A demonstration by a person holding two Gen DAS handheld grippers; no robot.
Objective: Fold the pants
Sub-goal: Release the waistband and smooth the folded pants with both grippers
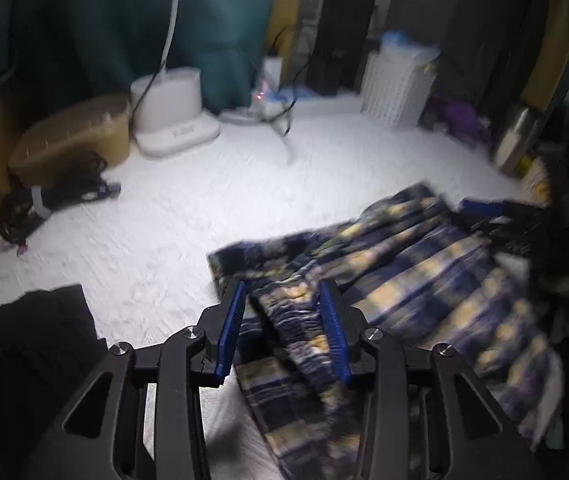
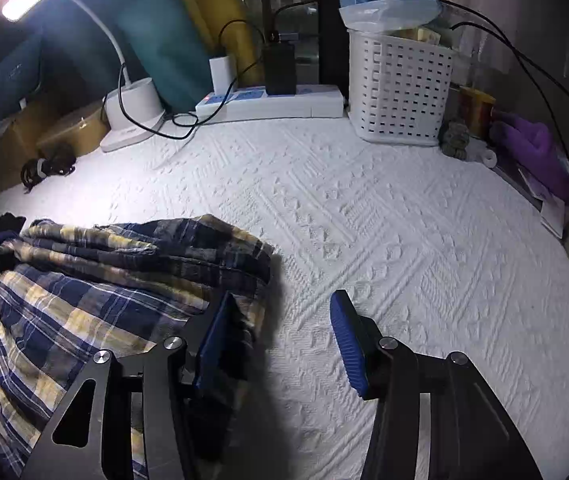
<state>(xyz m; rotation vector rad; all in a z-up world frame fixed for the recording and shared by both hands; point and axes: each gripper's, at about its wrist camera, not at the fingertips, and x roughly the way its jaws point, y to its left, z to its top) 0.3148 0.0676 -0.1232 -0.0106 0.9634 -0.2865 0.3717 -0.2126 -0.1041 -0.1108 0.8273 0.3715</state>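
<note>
The left tongs (image 1: 280, 332) are nearest in the left wrist view, with their blue pads (image 1: 230, 328) apart and a bunched ridge of the plaid pants (image 1: 404, 280) lying between them; the right pad seems to touch the cloth, the left pad stands clear of it, so the tongs do not press on it. The pants, in navy, yellow and white checks, lie crumpled on a white textured cover (image 1: 172, 216) and spread toward the right of that view, where the picture is blurred. In the right wrist view the right tongs (image 2: 280, 344) are released, with their pads wide apart. The left one is just beside the edge of the pants (image 2: 84, 300), and only bare white cover (image 2: 364, 208) is between the pads. At the far edge of the cover stand a white perforated basket (image 2: 400, 92), a white power strip (image 2: 272, 102) with a black adapter (image 2: 280, 68) plugged in, and a white lamp base (image 2: 134, 112). A purple glove (image 2: 536, 148) lies at the right.
</note>
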